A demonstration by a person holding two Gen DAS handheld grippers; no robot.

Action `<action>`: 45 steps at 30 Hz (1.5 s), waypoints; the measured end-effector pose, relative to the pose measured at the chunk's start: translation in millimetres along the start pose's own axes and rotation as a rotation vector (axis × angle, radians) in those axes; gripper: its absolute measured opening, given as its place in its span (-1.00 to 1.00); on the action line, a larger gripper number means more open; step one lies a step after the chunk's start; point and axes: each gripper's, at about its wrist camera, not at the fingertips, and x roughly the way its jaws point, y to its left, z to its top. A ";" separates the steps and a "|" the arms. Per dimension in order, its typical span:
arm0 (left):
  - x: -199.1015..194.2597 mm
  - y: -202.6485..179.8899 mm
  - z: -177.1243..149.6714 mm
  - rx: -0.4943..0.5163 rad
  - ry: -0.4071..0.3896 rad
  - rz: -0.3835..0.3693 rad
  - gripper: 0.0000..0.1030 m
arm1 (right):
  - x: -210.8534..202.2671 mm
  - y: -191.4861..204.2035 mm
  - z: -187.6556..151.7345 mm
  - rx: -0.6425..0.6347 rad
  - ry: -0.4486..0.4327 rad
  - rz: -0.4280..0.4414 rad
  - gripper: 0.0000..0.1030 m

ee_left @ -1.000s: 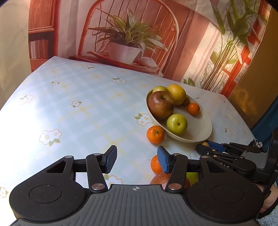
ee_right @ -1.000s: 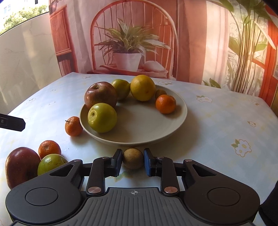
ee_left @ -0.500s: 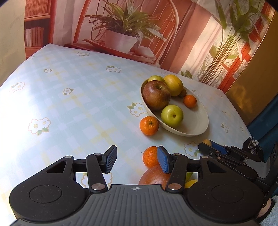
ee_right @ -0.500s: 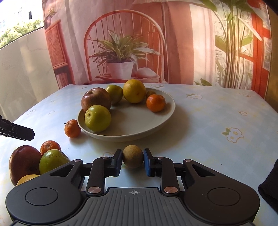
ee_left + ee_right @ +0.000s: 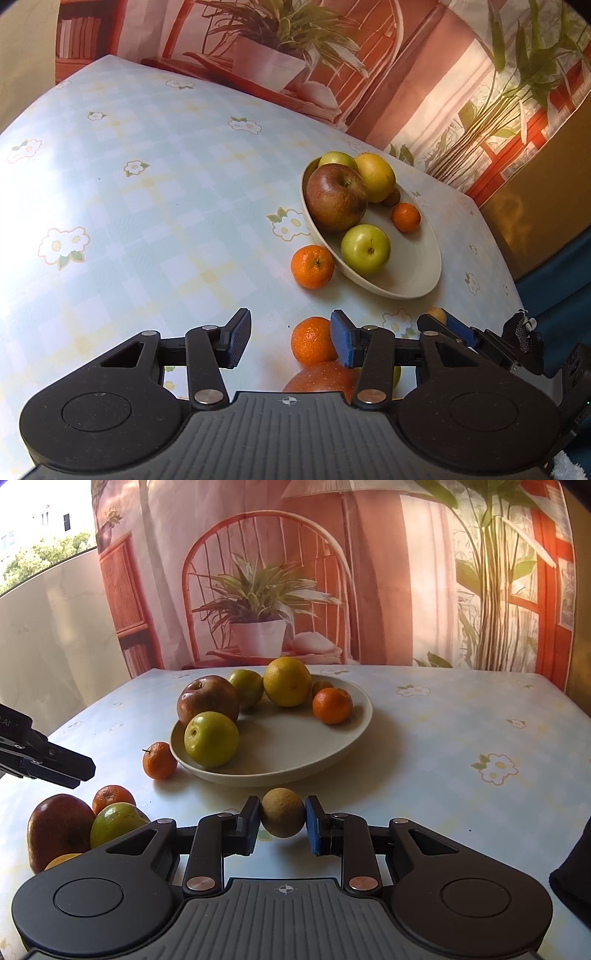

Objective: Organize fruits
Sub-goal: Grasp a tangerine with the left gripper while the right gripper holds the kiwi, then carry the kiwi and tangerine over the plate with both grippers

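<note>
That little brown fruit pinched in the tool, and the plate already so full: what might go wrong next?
The small brown round fruit is held only at its sides by the right gripper, so it may slip and roll.

The shallow cream plate has bare space only at the front; a dropped fruit could roll off.

The left gripper, jaws just closing, might nudge the orange mandarin away.

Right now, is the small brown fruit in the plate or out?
Out: the right gripper holds the brown fruit before the plate.

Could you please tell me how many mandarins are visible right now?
3: mandarin in the bowl beside the yellow citrus; stemmed mandarin on the table against the bowl's rim; mandarin in the near pile. Others may be hidden.
</note>
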 end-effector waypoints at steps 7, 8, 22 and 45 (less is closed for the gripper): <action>19.5 -24.7 23.3 0.133 -0.052 0.047 -0.06 | -1.8 -2.4 -0.1 0.016 -0.007 0.005 -0.54; 24.1 -31.8 23.5 0.205 -0.059 0.070 -0.06 | -1.9 -2.5 -0.1 0.015 -0.008 0.005 -0.54; 56.0 -59.9 12.4 0.548 -0.028 0.106 -0.05 | -2.3 -6.1 0.2 0.034 -0.014 0.019 -0.54; 50.0 -58.7 12.2 0.595 -0.036 0.136 -0.30 | -3.3 -5.5 0.2 0.033 -0.023 0.036 -0.54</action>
